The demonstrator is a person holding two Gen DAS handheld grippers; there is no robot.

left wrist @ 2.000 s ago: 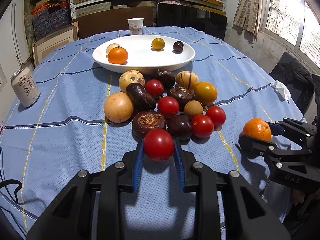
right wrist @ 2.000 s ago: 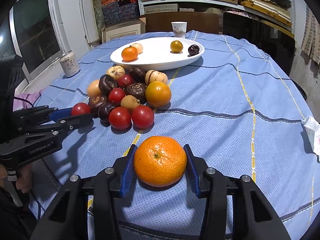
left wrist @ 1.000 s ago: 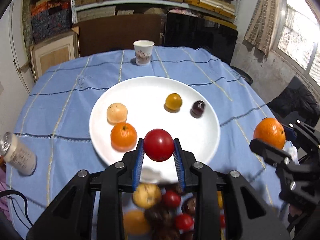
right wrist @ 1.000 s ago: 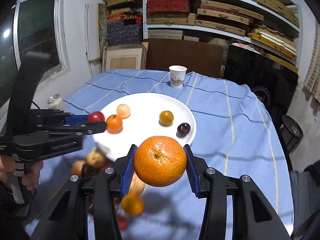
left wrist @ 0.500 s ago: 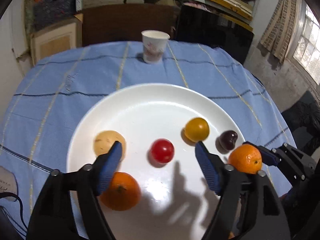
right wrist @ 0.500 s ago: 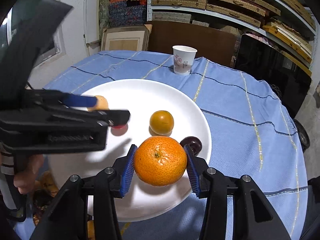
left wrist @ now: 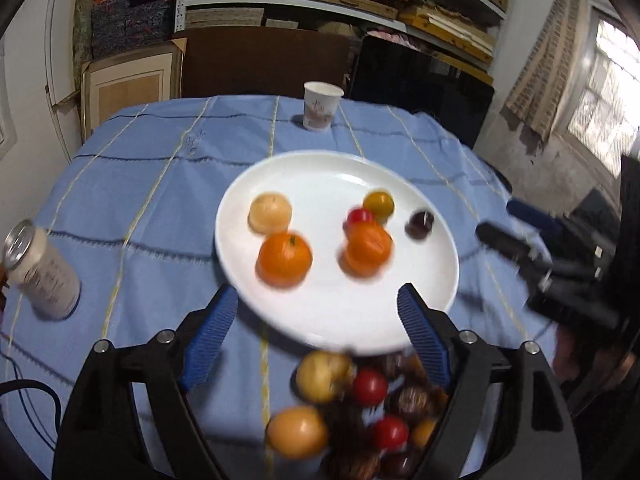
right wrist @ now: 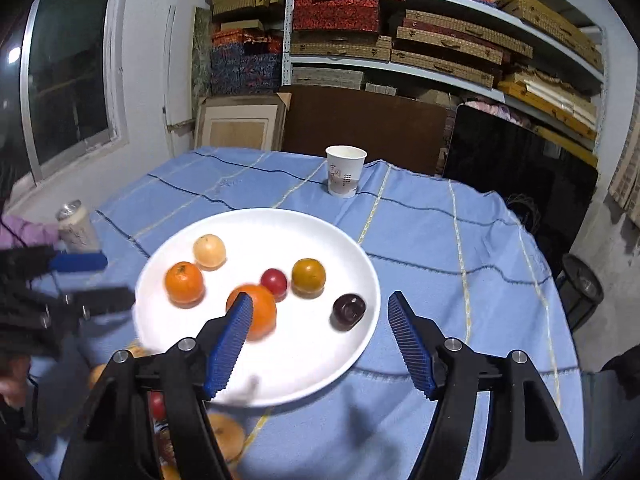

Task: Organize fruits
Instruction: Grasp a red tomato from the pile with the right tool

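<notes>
A round white ceramic plate (left wrist: pixel 332 320) is being shown resting on a blue checked tablecloth (left wrist: pixel 160 200) that covers the table. Six pieces of fruit are being carried by the plate: a pale peach-coloured round fruit (left wrist: pixel 270 213), a ribbed orange mandarin (left wrist: pixel 284 259), a second orange mandarin (right wrist: pixel 258 310) blurred near the middle, a small red cherry tomato (right wrist: pixel 274 282) touching it, a yellow-orange tomato (right wrist: pixel 308 276) just beside that, and a dark purple glossy fruit (right wrist: pixel 349 310) set apart toward the plate's right edge.

The left gripper (left wrist: pixel 318 334) is being held released over the near rim of the plate, its blue-padded jaws having just been opening, and nothing is being gripped between them. The right gripper (right wrist: pixel 320 340) is likewise being held released, its jaws having just been opening; the blurred mandarin is lying on the plate partly behind the left pad (right wrist: pixel 230 338), free of the pads.

A heap of unsorted fruit (left wrist: pixel 352 412), red, yellow and dark brown, is being left on the cloth just below the plate. A white paper cup (right wrist: pixel 345 171) is standing beyond the plate, and a pale drinks can (left wrist: pixel 38 270) is standing well to the left.
</notes>
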